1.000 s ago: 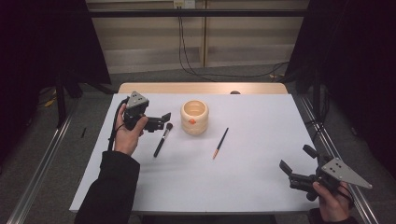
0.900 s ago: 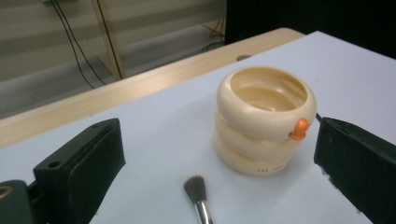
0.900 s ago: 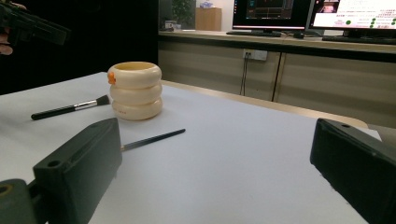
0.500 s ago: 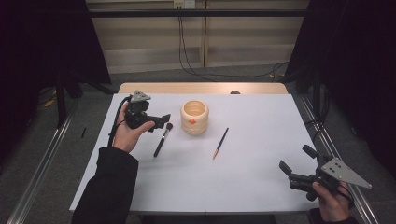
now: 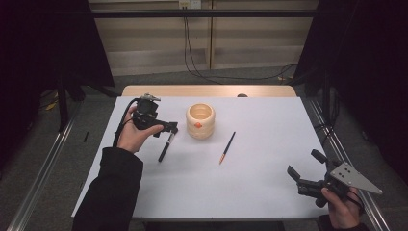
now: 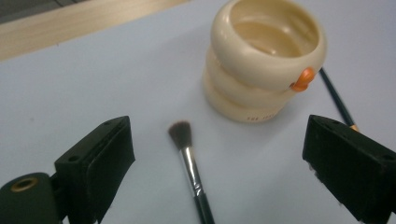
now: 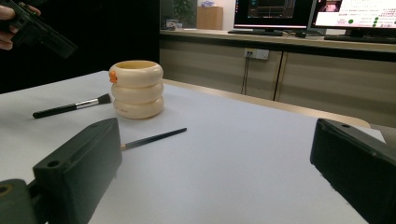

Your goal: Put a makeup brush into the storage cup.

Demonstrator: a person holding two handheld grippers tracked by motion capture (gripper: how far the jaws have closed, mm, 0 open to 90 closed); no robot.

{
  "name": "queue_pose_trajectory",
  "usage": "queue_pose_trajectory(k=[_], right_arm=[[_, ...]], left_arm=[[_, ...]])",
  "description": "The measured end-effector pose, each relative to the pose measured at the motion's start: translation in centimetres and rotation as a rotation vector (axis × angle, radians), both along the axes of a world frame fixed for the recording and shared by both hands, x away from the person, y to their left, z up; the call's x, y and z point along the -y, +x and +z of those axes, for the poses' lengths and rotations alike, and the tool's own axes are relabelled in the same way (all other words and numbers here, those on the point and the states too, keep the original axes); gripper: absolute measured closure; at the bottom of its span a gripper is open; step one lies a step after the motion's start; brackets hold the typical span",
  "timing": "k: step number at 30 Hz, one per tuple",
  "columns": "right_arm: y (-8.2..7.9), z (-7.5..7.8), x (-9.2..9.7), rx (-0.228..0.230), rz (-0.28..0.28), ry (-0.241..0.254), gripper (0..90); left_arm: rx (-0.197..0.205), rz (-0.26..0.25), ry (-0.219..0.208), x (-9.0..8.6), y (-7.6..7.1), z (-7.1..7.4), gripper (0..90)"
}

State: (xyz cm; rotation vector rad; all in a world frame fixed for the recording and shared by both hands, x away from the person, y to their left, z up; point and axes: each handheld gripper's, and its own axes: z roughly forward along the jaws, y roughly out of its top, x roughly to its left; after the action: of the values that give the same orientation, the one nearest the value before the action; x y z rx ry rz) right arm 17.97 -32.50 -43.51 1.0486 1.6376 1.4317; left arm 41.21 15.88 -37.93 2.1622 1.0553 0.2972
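Observation:
A cream ringed cup with an orange tab stands mid-table. Left of it lies a black-handled makeup brush, bristles toward the cup. My left gripper hovers just above the brush head. In the left gripper view its jaws stand wide either side of the brush without touching it, and they have just been closing a little. The cup is right behind. A thin dark brush with an orange ferrule lies right of the cup. My right gripper is held open and empty near the front right corner.
The white table sheet is bare between the two grippers. A wooden strip runs along its far edge. The right gripper view shows the cup, the makeup brush, the thin brush and monitors on a counter behind.
The left gripper has shifted slightly right and tipped toward the makeup brush. The right gripper and the objects on the table have stayed where they were.

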Motion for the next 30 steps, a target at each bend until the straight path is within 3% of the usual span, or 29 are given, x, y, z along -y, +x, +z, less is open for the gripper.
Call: queue_pose_trajectory(k=[4, 5, 7, 8, 9, 12, 13, 14, 21, 26, 30], right_arm=[[0.0, 0.0, -0.1, 0.001, 0.0, 0.002, 1.6], [0.0, 0.0, -0.1, 0.004, 0.0, 0.0, 1.7], [0.0, 0.0, -0.1, 0.004, -0.001, 0.001, 1.6], [0.0, 0.0, -0.1, 0.004, -0.001, 0.0, 1.6], [0.0, 0.0, -0.1, 0.004, -0.001, 0.0, 1.6], [0.0, 0.0, -0.1, 0.002, 0.005, 0.002, 1.6], [0.0, 0.0, -0.1, 0.002, 0.005, 0.002, 1.6], [0.0, 0.0, -0.1, 0.002, 0.006, 0.002, 1.6], [0.0, 0.0, -0.1, 0.001, 0.003, 0.0, 1.7], [0.1, -0.1, -0.2, 0.001, 0.004, -0.003, 1.7], [0.0, 0.0, -0.1, 0.002, 0.005, -0.004, 1.7]], left_arm=[[-0.029, 0.011, 0.039, 0.3, 0.3, -0.4, 9.0], [-0.053, 0.016, 0.056, 0.5, 0.5, -0.6, 9.0], [-0.072, 0.0, 0.075, 0.6, 0.6, -0.7, 9.0], [-0.116, -0.01, 0.09, 0.6, 0.9, -0.9, 9.0], [-0.116, -0.01, 0.09, 0.6, 0.9, -0.9, 9.0], [-0.21, -0.038, 0.096, 0.7, 1.6, -1.5, 9.0], [-0.216, -0.027, 0.102, 0.8, 1.6, -1.7, 9.1], [-0.206, -0.004, 0.143, 0.7, 1.9, -1.9, 10.0], [-0.277, 0.008, 0.158, 0.4, 2.3, -2.5, 17.2], [-0.296, 0.021, 0.199, 1.0, 2.4, -3.3, 27.5], [-0.302, 0.015, 0.227, 1.5, 2.5, -3.9, 30.7]])
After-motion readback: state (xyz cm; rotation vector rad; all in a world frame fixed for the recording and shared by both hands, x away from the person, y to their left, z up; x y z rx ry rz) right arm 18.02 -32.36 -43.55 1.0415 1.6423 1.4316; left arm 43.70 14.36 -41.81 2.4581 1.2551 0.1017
